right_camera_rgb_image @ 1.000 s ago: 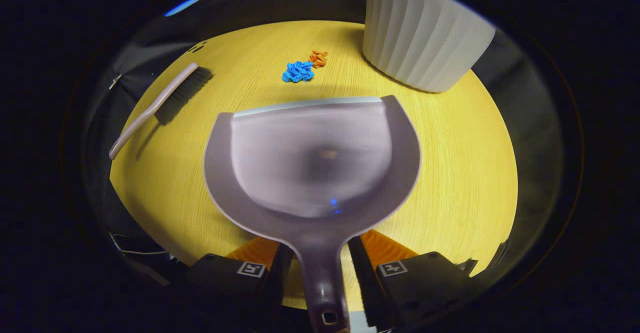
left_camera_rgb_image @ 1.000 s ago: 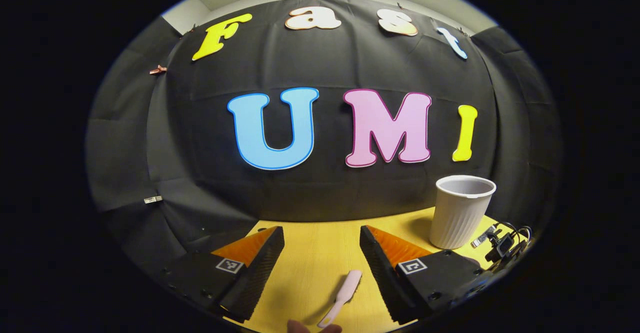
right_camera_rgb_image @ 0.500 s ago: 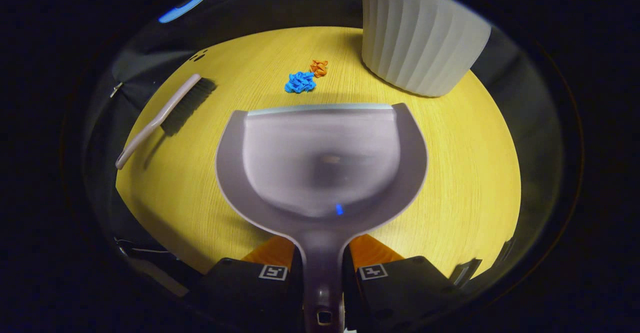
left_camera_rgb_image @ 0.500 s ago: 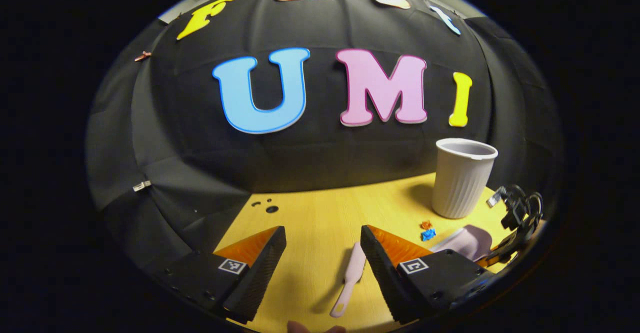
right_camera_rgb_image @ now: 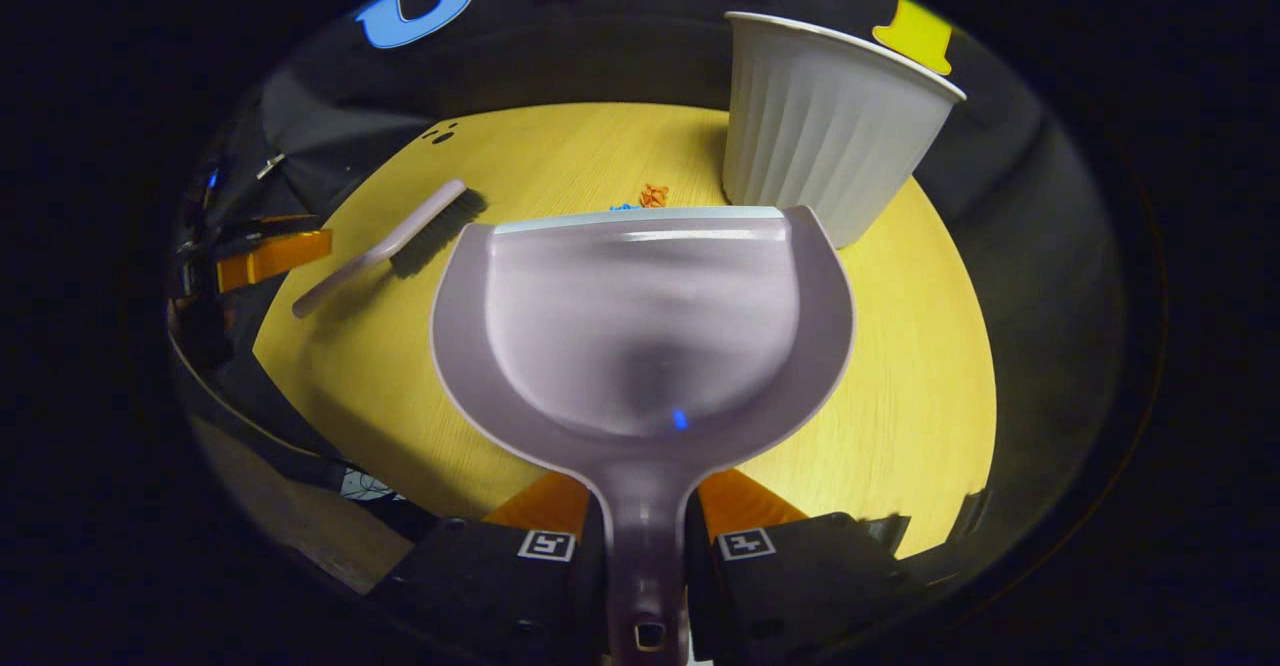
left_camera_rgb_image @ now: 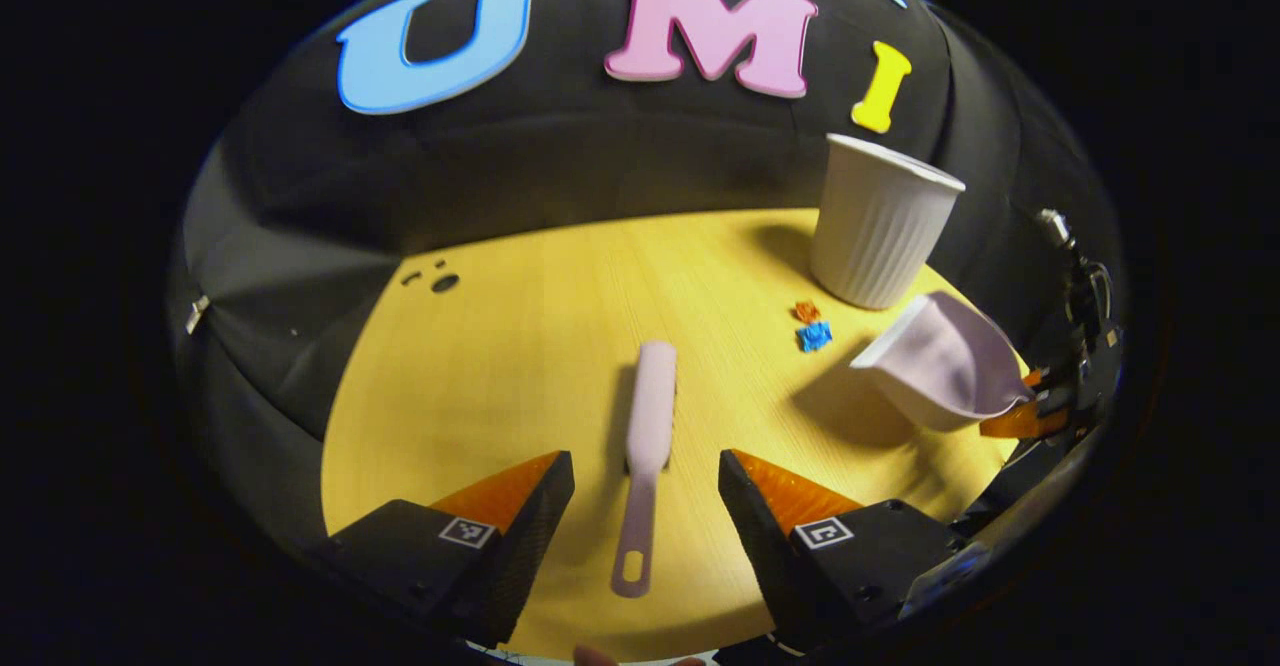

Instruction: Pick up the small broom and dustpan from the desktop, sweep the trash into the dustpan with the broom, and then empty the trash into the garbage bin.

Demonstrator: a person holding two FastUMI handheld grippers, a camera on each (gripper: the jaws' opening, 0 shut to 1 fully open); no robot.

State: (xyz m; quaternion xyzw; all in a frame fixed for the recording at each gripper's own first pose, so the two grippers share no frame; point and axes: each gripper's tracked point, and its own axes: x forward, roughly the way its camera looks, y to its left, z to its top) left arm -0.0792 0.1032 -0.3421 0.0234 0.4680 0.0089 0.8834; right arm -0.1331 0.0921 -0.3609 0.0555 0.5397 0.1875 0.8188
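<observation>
**Left gripper lined up on the broom; dustpan already held**

Right gripper (right_camera_rgb_image: 645,526): jaws clamped on the handle of the dustpan (right_camera_rgb_image: 640,316), one finger on each side. The pan is held clear of the yellow bench (right_camera_rgb_image: 900,366), mouth forward and tilted up, as the left gripper view shows (left_camera_rgb_image: 940,361). Just past its front lip lie the two scraps of trash, one orange (right_camera_rgb_image: 654,195) and one blue (left_camera_rgb_image: 815,336), close to the foot of the ribbed white garbage bin (right_camera_rgb_image: 820,136).

Left gripper (left_camera_rgb_image: 645,516): jaws apart, holding nothing. The broom (left_camera_rgb_image: 648,446) lies flat on the bench, handle end toward the camera and bristle end away. Its thin handle runs through the gap between the two fingers, roughly centred and nearly parallel with them; whether the fingertips have reached handle height cannot be told.

Step in hand, as judged: grasping the broom. To do it well, the gripper should probably come straight down so both pads straddle the narrow handle, short of the wider brush back, then close squarely. The handle is slim and low, so a high or skewed closure may pinch off one edge and roll it. A grip toward the handle's middle should give firmer control for sweeping toward the pan.
</observation>
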